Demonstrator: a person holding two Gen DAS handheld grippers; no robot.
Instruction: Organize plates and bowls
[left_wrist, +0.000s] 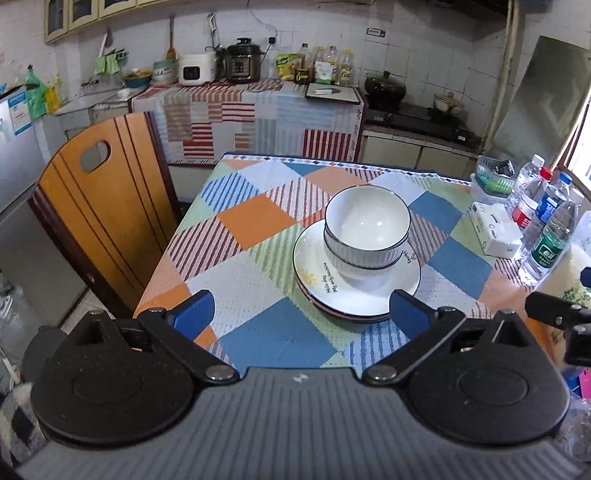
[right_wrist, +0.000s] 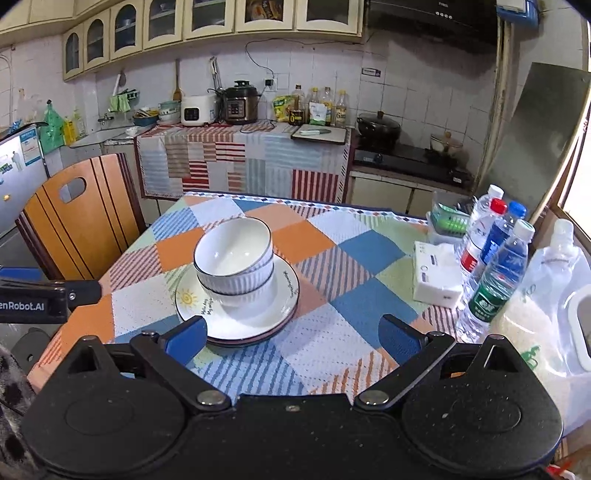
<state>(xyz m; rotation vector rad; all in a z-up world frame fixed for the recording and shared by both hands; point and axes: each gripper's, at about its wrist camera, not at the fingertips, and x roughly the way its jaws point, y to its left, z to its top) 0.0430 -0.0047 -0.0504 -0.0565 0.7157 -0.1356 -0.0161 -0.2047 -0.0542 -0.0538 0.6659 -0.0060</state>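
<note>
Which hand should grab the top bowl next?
Probably the left hand-held gripper: it is open, and the top white ribbed bowl sits nearly between its fingers. From the open right hand-held gripper, the stack sits off to its left.

Two white bowls (left_wrist: 367, 230), nested, sit on a stack of plates (left_wrist: 356, 280) at table centre; edges suggest three plates, though the exact number is unclear. Four water bottles (right_wrist: 496, 269) cluster at 3 o'clock, beside one tissue pack (right_wrist: 436, 275). One wooden chair (left_wrist: 99, 206) stands at 9 o'clock.
</note>
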